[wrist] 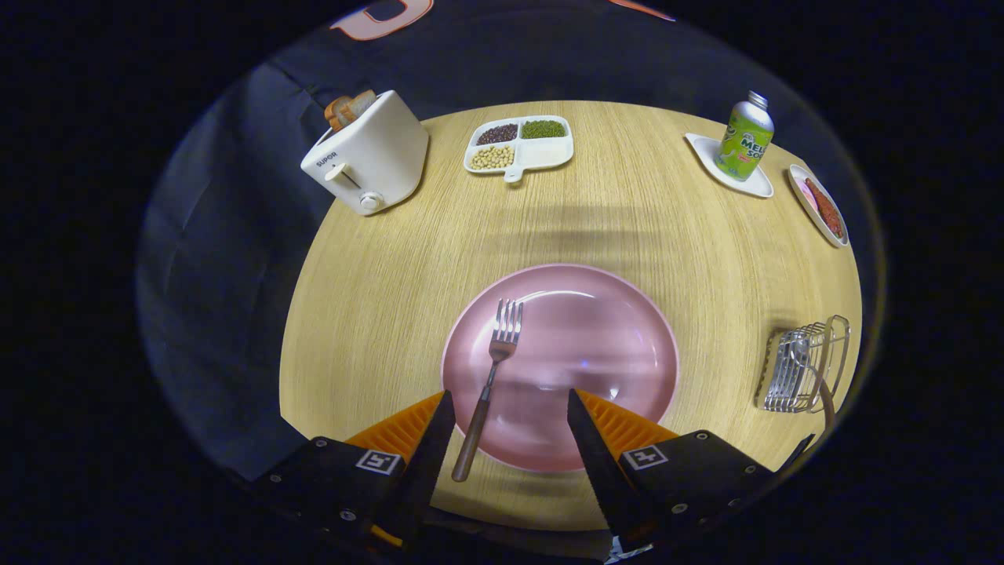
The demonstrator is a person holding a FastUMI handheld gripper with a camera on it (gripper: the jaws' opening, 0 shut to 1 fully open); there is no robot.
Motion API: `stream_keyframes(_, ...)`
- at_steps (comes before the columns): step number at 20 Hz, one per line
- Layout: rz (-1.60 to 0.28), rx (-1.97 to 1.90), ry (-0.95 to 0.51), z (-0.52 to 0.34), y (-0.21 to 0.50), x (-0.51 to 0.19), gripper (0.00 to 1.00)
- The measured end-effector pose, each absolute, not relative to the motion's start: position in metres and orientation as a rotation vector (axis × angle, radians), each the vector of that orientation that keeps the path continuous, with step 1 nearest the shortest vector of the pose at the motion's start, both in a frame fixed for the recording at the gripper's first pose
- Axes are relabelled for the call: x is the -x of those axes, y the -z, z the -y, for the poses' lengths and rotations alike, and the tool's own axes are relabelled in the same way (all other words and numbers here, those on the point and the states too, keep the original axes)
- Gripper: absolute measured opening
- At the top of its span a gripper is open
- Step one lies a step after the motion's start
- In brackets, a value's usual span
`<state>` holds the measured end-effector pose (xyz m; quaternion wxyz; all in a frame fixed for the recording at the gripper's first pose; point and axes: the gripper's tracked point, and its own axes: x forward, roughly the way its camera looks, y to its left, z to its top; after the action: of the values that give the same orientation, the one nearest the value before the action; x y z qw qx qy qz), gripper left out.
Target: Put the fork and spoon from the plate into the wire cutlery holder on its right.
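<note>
A pink plate [596, 345] lies on the round wooden table just ahead of my fingers. On its left part rests a fork [488, 387] with a brown handle, tines pointing away, handle end hanging over the plate's near rim. The handle lies between my fingers, close to the left one. My gripper [510, 404] is open above the plate's near edge, touching nothing. The wire cutlery holder [804, 365] stands to the plate's right near the table edge. A brown handle sticks out of it toward me, likely the spoon [825, 402].
A white toaster [369, 153] with bread stands at the far left. A divided white dish [519, 143] of beans sits at the far middle. A green bottle [745, 137] on a white coaster and a small dish of red food [821, 206] are at the far right.
</note>
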<state>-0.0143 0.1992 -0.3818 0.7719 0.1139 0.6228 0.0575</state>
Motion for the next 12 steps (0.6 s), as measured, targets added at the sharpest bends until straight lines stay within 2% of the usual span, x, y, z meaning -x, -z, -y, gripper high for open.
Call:
stream_keyframes(4, -1.414, -0.231, -0.078, -0.208, 0.406, 0.02, 0.79)
stream_keyframes(8, -1.471, -0.209, -0.034, -0.212, 0.426, 0.027, 0.65)
stream_keyframes(12, -1.507, -0.198, 0.006, -0.216, 0.435, 0.034, 0.34)
